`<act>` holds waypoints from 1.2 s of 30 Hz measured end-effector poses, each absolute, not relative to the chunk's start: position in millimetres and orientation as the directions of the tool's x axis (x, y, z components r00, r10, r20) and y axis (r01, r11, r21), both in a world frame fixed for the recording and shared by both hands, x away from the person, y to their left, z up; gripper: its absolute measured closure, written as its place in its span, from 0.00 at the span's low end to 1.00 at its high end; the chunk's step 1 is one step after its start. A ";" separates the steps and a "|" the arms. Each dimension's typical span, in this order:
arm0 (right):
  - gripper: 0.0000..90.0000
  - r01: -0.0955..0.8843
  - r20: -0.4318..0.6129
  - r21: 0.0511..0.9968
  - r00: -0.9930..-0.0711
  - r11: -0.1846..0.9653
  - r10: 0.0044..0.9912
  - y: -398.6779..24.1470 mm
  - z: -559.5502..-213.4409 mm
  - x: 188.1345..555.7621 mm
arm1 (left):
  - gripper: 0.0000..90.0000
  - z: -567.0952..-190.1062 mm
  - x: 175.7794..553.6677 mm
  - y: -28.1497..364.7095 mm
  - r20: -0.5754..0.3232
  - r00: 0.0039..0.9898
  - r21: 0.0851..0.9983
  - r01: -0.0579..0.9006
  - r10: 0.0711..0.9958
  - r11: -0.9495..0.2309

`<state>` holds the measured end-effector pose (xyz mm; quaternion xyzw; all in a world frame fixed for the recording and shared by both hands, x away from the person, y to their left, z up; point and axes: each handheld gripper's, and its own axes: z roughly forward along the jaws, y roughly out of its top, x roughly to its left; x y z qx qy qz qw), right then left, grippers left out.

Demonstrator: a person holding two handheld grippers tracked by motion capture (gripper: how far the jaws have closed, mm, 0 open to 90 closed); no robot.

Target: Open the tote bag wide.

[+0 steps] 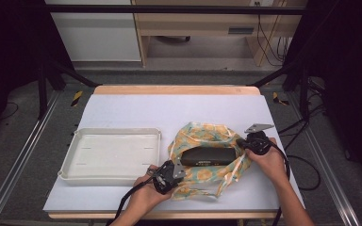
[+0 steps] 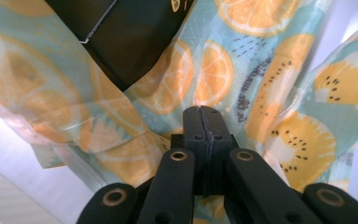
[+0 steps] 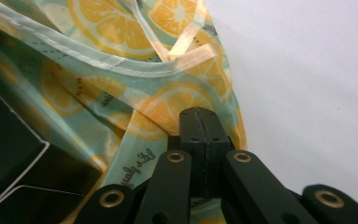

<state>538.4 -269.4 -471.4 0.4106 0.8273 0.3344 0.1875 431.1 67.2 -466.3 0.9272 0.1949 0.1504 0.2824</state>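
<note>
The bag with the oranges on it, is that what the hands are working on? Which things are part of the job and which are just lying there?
Part of the job:
- bag, pinched at two sides
- black box lying in the bag
- left gripper, jaws shut on the bag
- right gripper, jaws shut on the bag

Just lying there:
- white tray, untouched
- table

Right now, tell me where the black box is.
In the high view the black box lies inside the open fruit-print bag at the table's centre-right, just right of the white tray, between the left gripper and the right gripper.
</note>
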 end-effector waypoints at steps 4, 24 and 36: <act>1.00 0.556 -0.039 0.706 -0.589 0.440 0.807 -269.5 -471.8 539.6 | 1.00 -466.2 430.6 67.2 0.169 0.878 0.582 0.278 0.448 -0.764; 0.96 0.403 -0.088 0.808 -0.639 0.430 0.764 -256.2 -416.0 460.1 | 1.00 -464.6 430.2 66.8 0.159 0.879 0.592 0.280 0.450 -0.756; 1.00 0.470 -0.087 0.723 -0.665 0.506 0.742 -258.5 -466.2 420.0 | 1.00 -462.5 431.5 71.4 0.157 0.875 0.589 0.288 0.457 -0.755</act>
